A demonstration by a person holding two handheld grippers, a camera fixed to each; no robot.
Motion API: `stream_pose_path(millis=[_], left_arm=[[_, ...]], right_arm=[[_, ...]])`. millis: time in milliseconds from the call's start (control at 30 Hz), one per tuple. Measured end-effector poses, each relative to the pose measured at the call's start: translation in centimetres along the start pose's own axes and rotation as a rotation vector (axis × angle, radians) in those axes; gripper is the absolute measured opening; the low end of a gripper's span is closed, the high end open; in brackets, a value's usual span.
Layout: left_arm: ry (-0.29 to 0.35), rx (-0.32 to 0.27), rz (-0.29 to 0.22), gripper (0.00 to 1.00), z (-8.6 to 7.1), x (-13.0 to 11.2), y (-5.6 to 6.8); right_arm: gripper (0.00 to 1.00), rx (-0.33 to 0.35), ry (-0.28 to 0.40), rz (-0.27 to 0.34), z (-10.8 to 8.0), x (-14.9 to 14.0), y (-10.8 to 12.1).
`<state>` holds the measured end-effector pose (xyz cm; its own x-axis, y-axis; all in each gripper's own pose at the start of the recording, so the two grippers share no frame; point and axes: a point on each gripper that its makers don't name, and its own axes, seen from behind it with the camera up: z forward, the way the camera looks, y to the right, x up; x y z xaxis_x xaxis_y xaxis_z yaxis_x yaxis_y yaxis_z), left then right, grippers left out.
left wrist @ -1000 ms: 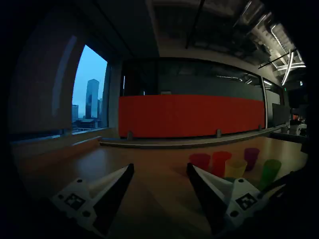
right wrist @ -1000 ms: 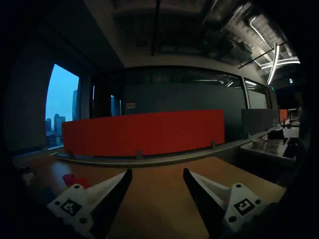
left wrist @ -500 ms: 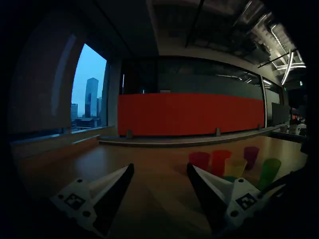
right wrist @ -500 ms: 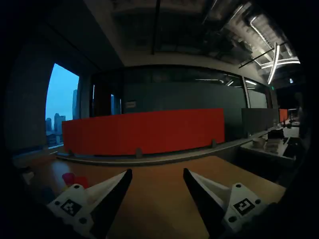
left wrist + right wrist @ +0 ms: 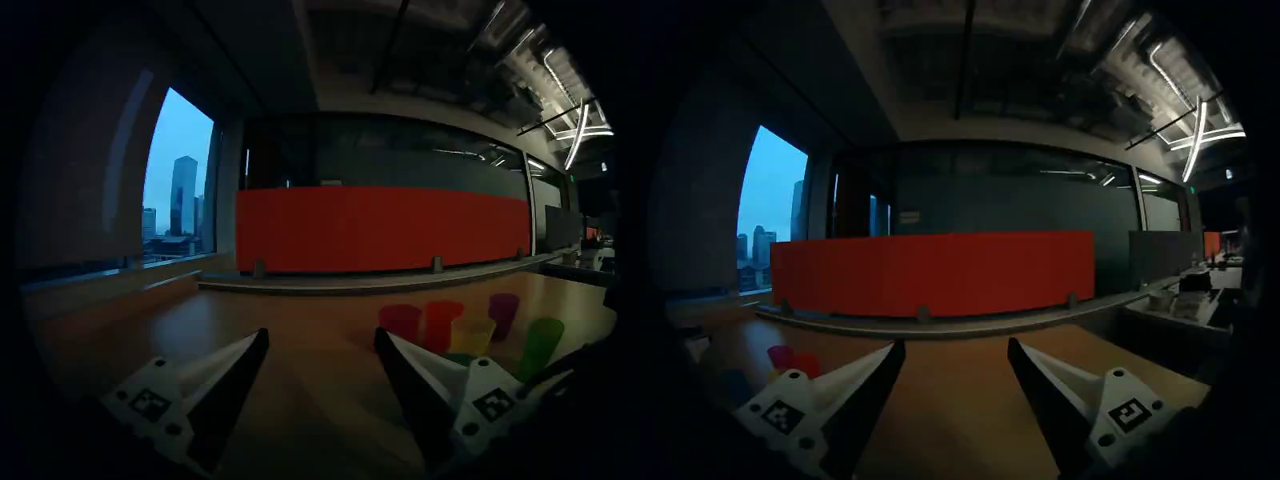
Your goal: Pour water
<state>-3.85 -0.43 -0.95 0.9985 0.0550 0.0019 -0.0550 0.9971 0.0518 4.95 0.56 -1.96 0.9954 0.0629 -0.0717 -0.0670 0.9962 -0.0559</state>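
Observation:
Several coloured plastic cups stand close together on the wooden table (image 5: 304, 352): a red cup (image 5: 400, 318), an orange cup (image 5: 442, 322), a yellow cup (image 5: 472, 336), a purple cup (image 5: 503, 312) and a green cup (image 5: 542, 346). They sit just right of and beyond my left gripper (image 5: 320, 340), which is open and holds nothing. In the right gripper view the red cup (image 5: 781, 357) and an orange cup (image 5: 806, 365) peek out at the far left, behind the left finger. My right gripper (image 5: 954, 350) is open and empty over the table.
A red divider panel (image 5: 384, 228) runs along the table's far edge. A window (image 5: 178, 196) with city towers lies to the left. Desks with clutter (image 5: 1188, 292) stand at the right beyond the table edge.
The right gripper's view has tilted slightly, so the red panel sits lower in it. The left gripper and the cups have barely moved.

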Motion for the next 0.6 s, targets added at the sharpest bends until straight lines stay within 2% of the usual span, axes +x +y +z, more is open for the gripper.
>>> stream_pose_path(millis=[367,600], left_arm=[[0.000,0.000,0.000,0.98,0.0,0.0,0.0],[0.000,0.000,0.001,0.98,0.0,0.0,0.0]], right_arm=[[0.99,0.032,0.078,0.037,-0.4,0.9,-0.3],[0.99,0.057,0.074,0.052,-0.1,-1.4,-0.8]])
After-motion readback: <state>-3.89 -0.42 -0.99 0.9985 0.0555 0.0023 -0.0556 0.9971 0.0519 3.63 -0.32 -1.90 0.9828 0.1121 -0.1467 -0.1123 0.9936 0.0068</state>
